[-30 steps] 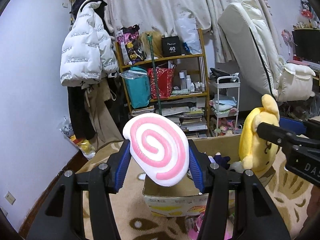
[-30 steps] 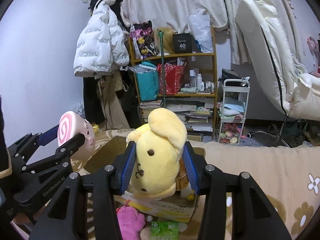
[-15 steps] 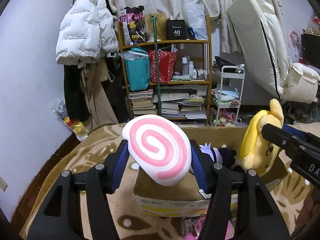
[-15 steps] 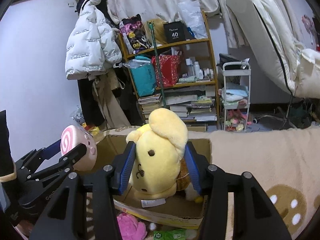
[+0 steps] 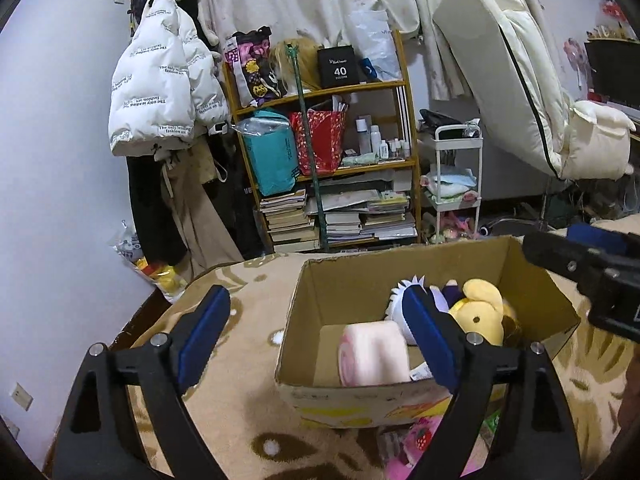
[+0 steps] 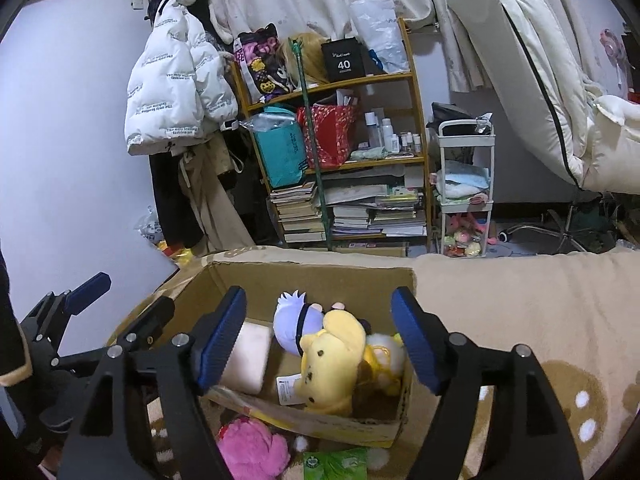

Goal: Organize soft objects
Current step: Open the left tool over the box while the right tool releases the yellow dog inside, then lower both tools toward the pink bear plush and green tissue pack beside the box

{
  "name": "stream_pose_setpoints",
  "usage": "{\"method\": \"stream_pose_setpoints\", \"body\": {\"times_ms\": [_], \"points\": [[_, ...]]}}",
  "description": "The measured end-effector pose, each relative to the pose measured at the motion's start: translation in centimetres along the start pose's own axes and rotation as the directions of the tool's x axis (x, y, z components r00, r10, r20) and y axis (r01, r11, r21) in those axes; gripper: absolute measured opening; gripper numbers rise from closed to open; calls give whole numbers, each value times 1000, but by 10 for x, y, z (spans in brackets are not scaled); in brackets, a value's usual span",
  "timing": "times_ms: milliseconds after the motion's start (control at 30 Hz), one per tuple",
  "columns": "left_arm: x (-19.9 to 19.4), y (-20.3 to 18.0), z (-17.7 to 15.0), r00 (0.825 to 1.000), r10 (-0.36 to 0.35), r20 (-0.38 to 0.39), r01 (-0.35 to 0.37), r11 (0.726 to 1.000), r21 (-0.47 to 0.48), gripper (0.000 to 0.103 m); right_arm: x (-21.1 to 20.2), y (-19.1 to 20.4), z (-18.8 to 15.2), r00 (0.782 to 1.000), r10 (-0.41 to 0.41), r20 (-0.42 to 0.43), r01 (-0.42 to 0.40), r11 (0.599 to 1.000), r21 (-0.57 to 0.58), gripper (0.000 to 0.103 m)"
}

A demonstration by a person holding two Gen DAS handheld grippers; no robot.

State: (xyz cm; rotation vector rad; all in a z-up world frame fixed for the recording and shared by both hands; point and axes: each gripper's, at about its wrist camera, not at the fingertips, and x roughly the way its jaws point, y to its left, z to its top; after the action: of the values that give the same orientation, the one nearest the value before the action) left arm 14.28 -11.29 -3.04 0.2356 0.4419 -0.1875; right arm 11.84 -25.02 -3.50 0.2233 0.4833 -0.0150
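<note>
Fingers of both grippers, left (image 5: 316, 338) and right (image 6: 320, 338), are now spread and empty, since the swirl cushion (image 5: 374, 354) and yellow plush (image 6: 334, 364) have dropped into the box (image 5: 304, 316), so pink toy (image 6: 252, 450) below it seems next.

Both fisheye views look forward and slightly down from close above the open brown cardboard box (image 5: 308, 320) (image 6: 404, 424). The left wrist view sits at its left side, the right wrist view nearer its middle. Both share the wooden bookshelf (image 5: 404, 164) (image 6: 418, 160) behind.
</note>
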Motion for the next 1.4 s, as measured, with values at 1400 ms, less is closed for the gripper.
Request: {"method": "stream_pose_setpoints", "body": {"times_ms": [1400], "points": [[-112, 19, -46, 982, -70, -173, 66, 997, -29, 95, -100, -1, -43, 991, -101, -88, 105, 994, 41, 103]]}}
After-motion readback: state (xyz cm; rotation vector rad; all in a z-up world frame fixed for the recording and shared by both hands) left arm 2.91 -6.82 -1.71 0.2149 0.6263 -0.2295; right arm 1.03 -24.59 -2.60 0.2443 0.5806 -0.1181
